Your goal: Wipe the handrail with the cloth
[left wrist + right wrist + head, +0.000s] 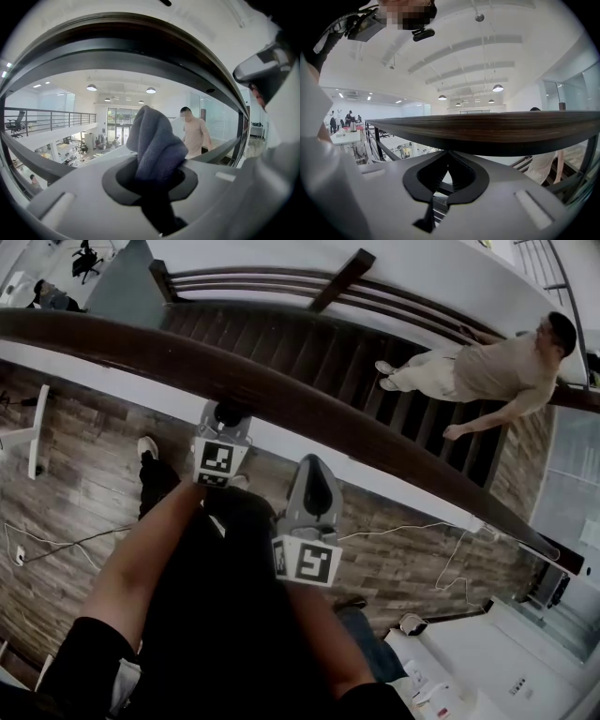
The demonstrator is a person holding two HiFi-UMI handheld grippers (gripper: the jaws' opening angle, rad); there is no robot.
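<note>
Nearest to us, the left gripper [226,420] has its fingers clamped on a grey-blue cloth [157,145]. The cloth is bunched into a soft wad that stands up out of the fingers. The right gripper [447,153] sits just beside it and a little lower in the head view. Its fingers are pressed together at the tips with nothing between them.

Just past both grippers runs the handrail [281,395], a dark wooden rail that crosses the head view slantwise from upper left to lower right. The left gripper's tip, cloth and all, reaches up to the near edge of the rail (we cannot tell whether the cloth actually touches the wood). In the right gripper view the rail's brown grain passes close over the closed fingertips.

Beyond the rail a dark staircase [309,348] drops away, and a person [487,371] in a light top and pale trousers is on its steps. Below us lies a wooden floor [75,484] with a thin white cable [403,531] trailing across it.
</note>
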